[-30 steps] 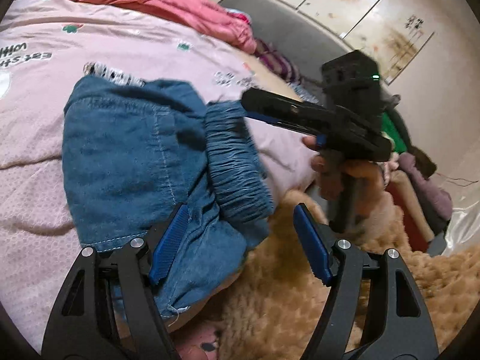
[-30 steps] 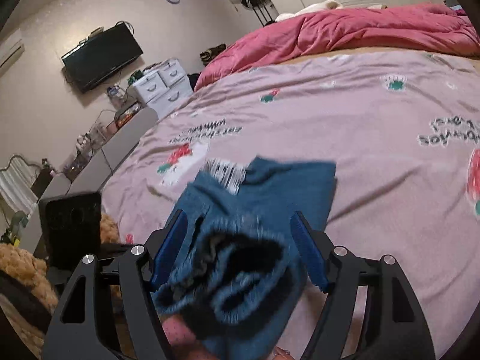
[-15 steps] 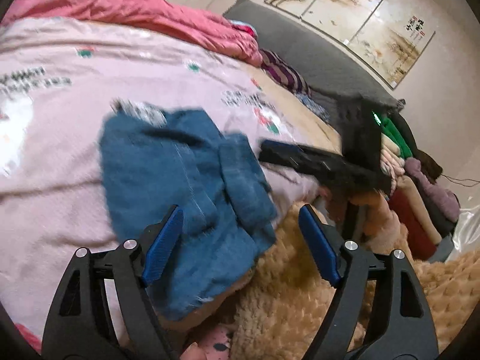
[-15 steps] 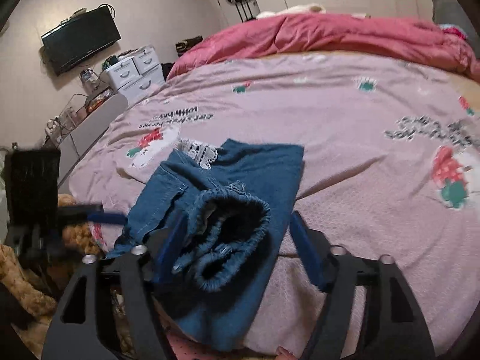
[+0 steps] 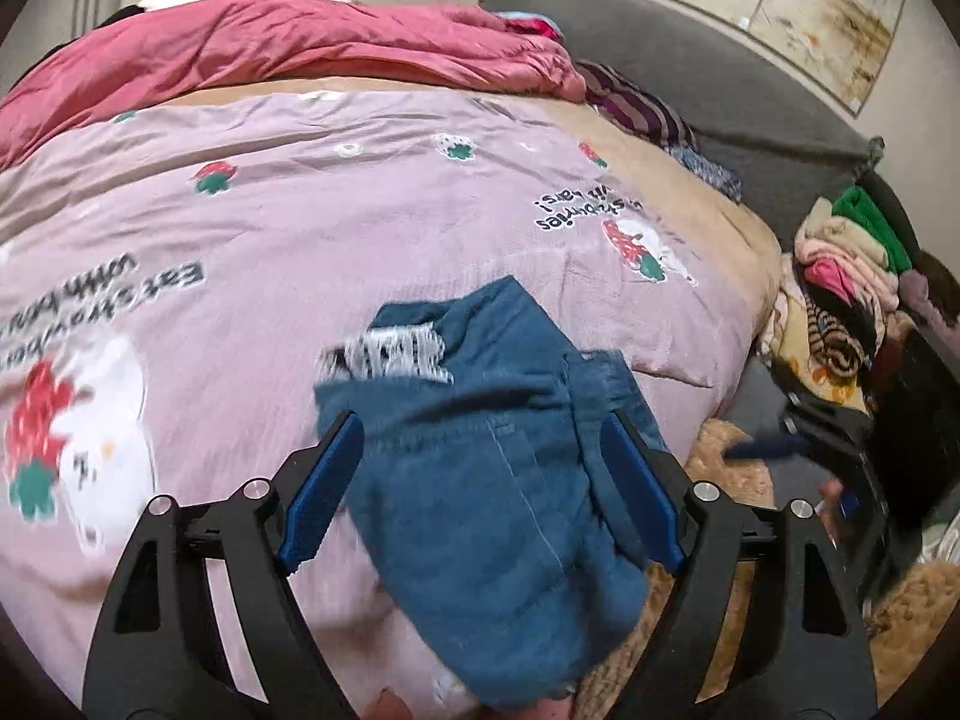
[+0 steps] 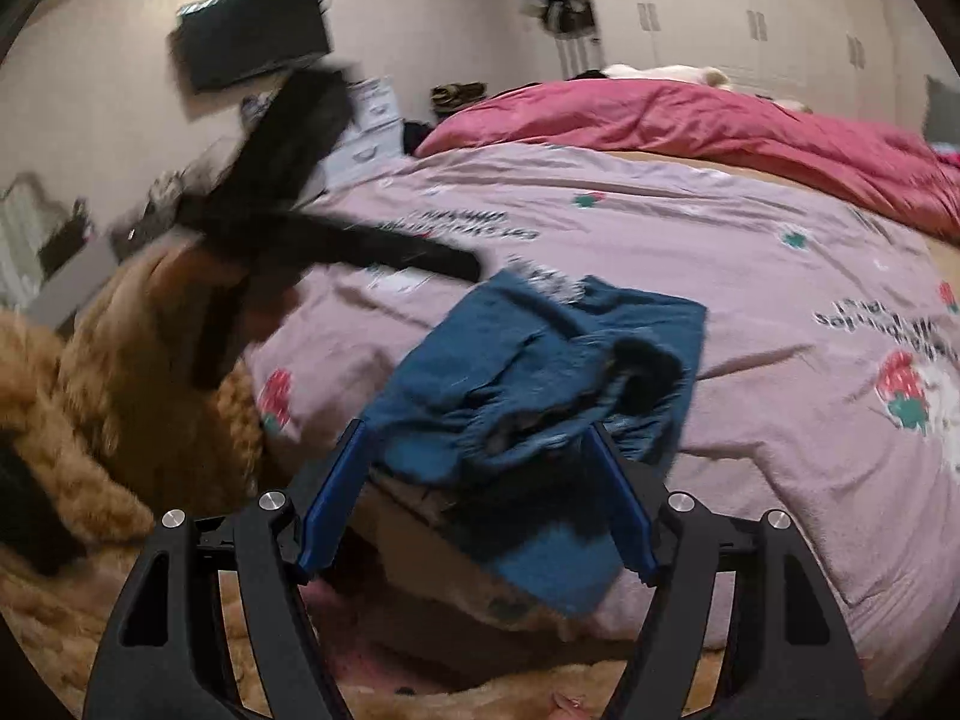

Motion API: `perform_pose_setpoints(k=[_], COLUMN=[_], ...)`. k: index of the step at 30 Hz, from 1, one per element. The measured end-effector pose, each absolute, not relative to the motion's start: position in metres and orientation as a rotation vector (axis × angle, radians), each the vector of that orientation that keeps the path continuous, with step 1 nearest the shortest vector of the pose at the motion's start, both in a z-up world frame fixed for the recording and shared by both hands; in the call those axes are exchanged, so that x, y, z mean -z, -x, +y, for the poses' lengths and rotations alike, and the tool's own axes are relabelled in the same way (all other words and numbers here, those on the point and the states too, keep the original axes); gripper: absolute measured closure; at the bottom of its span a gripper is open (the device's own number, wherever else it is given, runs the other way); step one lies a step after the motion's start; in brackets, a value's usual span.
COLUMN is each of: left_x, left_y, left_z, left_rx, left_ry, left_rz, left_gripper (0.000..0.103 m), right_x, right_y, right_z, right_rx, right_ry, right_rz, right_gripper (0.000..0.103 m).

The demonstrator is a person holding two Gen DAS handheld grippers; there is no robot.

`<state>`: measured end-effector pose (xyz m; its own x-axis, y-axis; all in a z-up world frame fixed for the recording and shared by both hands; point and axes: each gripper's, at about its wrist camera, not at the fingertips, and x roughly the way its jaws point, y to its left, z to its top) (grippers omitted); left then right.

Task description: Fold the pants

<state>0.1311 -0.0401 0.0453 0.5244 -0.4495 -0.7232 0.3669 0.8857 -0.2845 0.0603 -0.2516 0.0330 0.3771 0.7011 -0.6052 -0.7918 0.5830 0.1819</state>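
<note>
Lying bunched on the pink sheet [image 5: 360,210], denim pants [image 5: 492,468] with ruched waistband.

left wrist: over pants [image 5: 480,468] | right wrist: bed-edge, sharing pants [image 6: 540,372]

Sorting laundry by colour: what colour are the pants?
Blue denim pants, clearest in the left wrist view.

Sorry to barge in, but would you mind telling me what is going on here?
A person is folding pants on a bed with two handheld grippers. The blue denim pants lie bunched in a rough fold at the edge of the pink bedspread. Both the left gripper and the right gripper are open and hold nothing.
</note>
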Motion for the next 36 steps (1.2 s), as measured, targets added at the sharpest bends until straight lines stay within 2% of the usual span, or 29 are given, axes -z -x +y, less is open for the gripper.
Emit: perform_pose_setpoints(k=[5, 10, 14, 16, 21, 25, 28, 30, 36], left_x=[-0.035, -0.020, -0.002, 0.007, 0.012, 0.015, 0.015, 0.012, -0.021], left_y=[-0.156, -0.165, -0.172, -0.172, -0.173, -0.174, -0.174, -0.172, -0.150], left_z=[-0.048, -0.054, -0.054, -0.052, -0.038, -0.037, -0.038, -0.036, -0.024], left_rx=[0.546, 0.575, 0.500, 0.455, 0.451, 0.449, 0.444, 0.439, 0.436], left_ry=[0.021, -0.086, -0.170, -0.218, -0.159, -0.126, -0.120, -0.117, -0.063], left_rz=[0.936, 0.928, 0.946, 0.957, 0.969, 0.971, 0.964, 0.950, 0.875], left_gripper=[0.047, 0.048, 0.048, 0.048, 0.048, 0.044, 0.043, 0.043, 0.043], right_x=[-0.031, -0.018, 0.007, 0.013, 0.001, 0.019, 0.016, 0.002, -0.032], right_y=[-0.054, -0.067, -0.082, -0.083, -0.081, -0.091, -0.074, -0.063, -0.027], right_z=[-0.233, -0.215, -0.203, -0.201, -0.224, -0.238, -0.231, -0.234, -0.226], right_rx=[-0.978, -0.951, -0.951, -0.958, -0.966, -0.909, -0.902, -0.923, -0.985], right_ry=[0.249, 0.337, 0.367, 0.378, 0.344, 0.322, 0.394, 0.372, 0.419], right_rz=[0.707, 0.760, 0.838, 0.856, 0.840, 0.904, 0.855, 0.810, 0.643], right_gripper=[0.050, 0.056, 0.082, 0.085, 0.086, 0.086, 0.078, 0.067, 0.066])
